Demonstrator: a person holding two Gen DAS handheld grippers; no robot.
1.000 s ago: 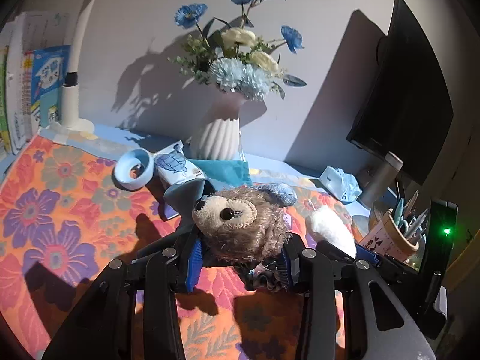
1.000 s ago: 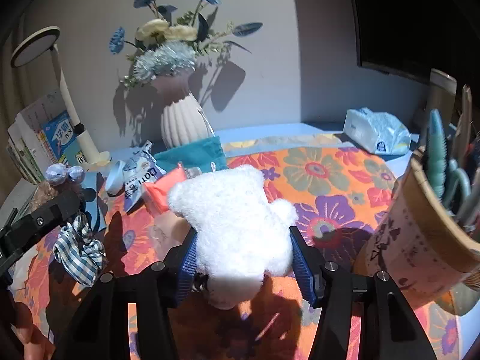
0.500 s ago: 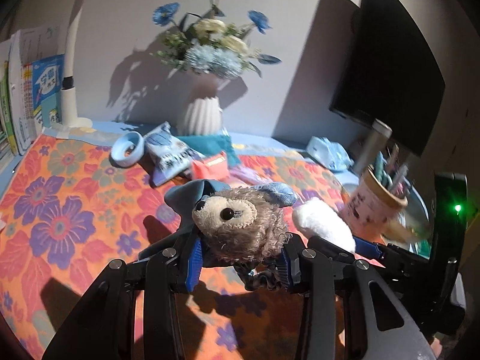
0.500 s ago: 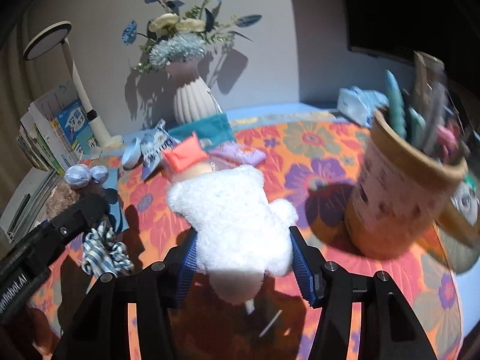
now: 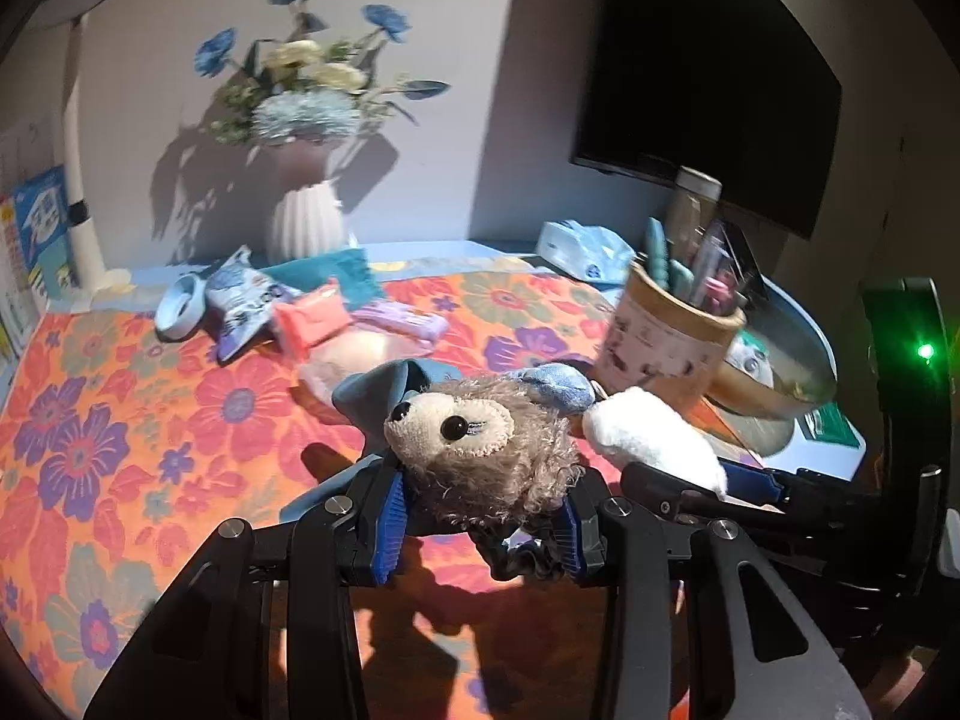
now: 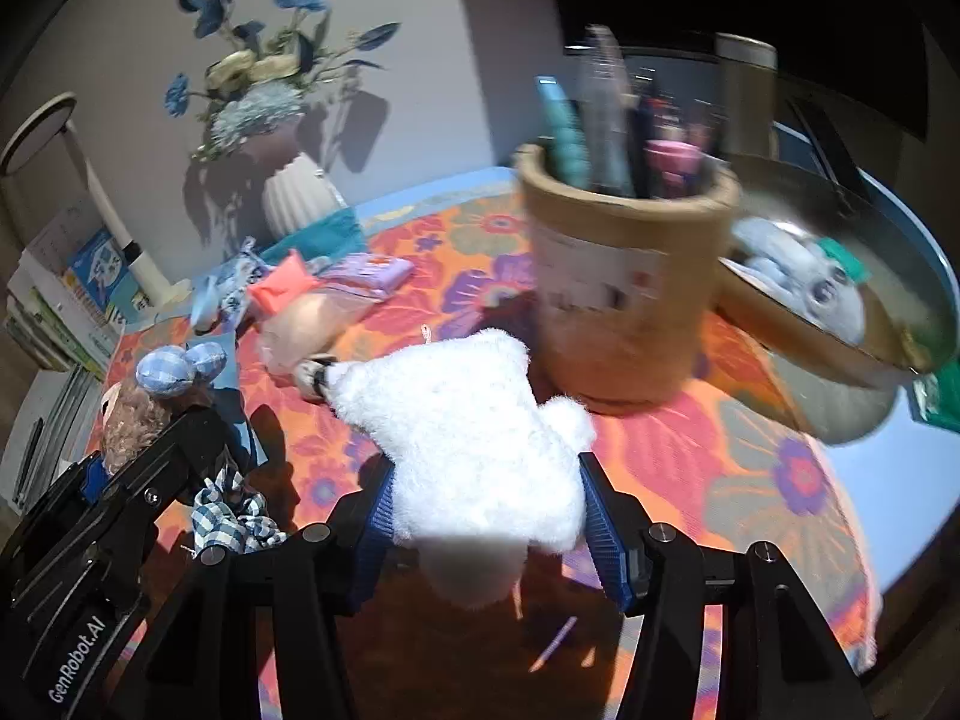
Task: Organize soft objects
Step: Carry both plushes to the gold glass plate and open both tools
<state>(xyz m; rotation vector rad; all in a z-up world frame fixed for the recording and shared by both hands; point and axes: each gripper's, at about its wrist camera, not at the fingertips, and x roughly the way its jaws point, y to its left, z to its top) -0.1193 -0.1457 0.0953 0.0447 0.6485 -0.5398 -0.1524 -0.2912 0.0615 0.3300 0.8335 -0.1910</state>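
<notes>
On the floral cloth (image 5: 120,420), left fingers (image 5: 480,516) clamp a bear (image 5: 486,450), right fingers (image 6: 489,516) a white plush (image 6: 474,438); only the right view shows, blurrily, the bowl's (image 6: 840,324) contents.

— What is the left gripper (image 5: 480,516) doing?
— Its two blue pads squeeze a brown bear (image 5: 486,450) up in the air.
— And the right gripper (image 6: 489,516)?
— It is just beside the left one. Its fingers are pressed into both sides of a fluffy white toy (image 6: 474,450).
</notes>
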